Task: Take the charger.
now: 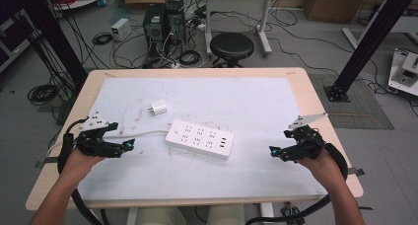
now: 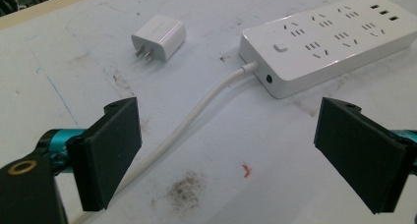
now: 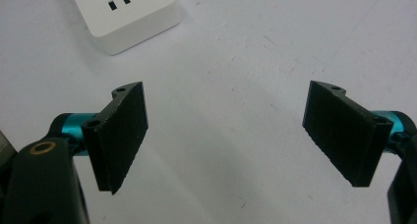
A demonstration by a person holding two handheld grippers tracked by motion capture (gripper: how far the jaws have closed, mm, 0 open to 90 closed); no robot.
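A white power strip (image 1: 199, 139) lies flat in the middle of the white mat, its white cord (image 1: 143, 133) running off to the left. A small white plug adapter (image 1: 158, 107) lies on its side just behind and left of it, prongs out. My left gripper (image 1: 129, 145) hovers left of the strip, open and empty; the left gripper view shows the strip (image 2: 324, 40), the cord (image 2: 196, 111) and the adapter (image 2: 158, 36) ahead of its jaws (image 2: 236, 150). My right gripper (image 1: 272, 151) hovers right of the strip, open and empty, with the strip's USB end (image 3: 125, 15) ahead.
The white mat (image 1: 246, 101) covers most of the wooden table (image 1: 315, 101). Behind the table stand a black stool (image 1: 231, 46), computer towers (image 1: 165, 22) and tangled floor cables. Black frame posts rise at both sides.
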